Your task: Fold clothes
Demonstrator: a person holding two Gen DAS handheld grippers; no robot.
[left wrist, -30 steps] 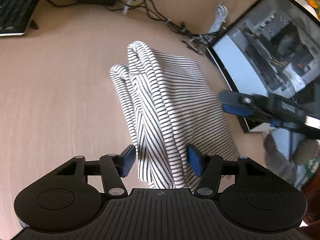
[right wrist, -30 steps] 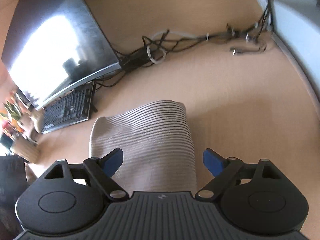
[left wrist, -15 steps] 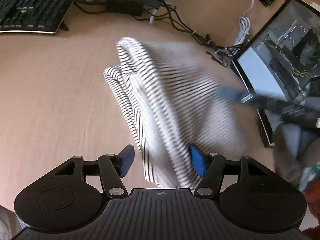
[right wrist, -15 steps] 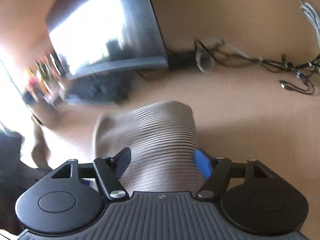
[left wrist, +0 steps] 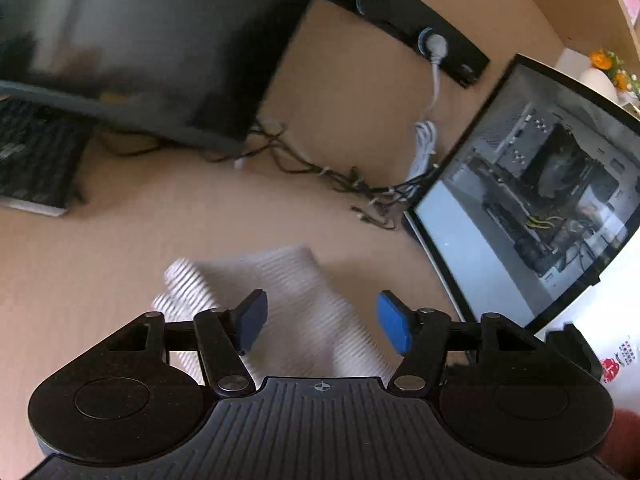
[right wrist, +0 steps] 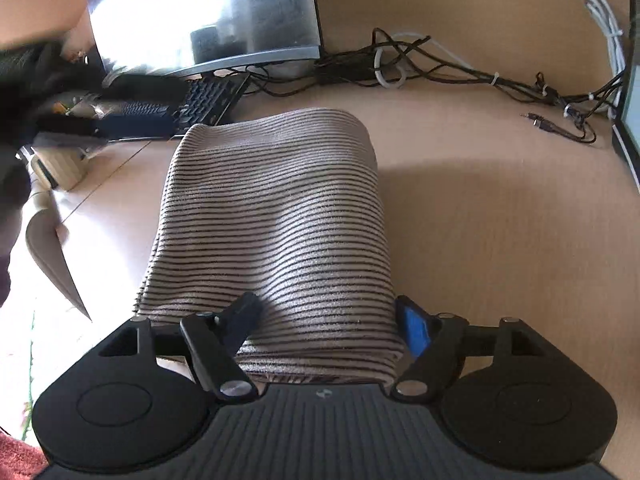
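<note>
I'm hovering my left gripper (left wrist: 320, 320) and right gripper (right wrist: 328, 320), both spread wide and empty, over the compactly folded striped garment (right wrist: 272, 216) at twelve o'clock, judging whether another fold is needed.

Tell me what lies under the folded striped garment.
The folded striped garment rests on the light wooden desk, whose surface shows bare all around it. Whatever sits directly beneath the cloth is covered, so nothing more can be told.

Both wrist views close above desk (left wrist: 120, 264), facing monitor (right wrist: 208, 20) — sharing striped cloth (right wrist: 272, 216)
</note>
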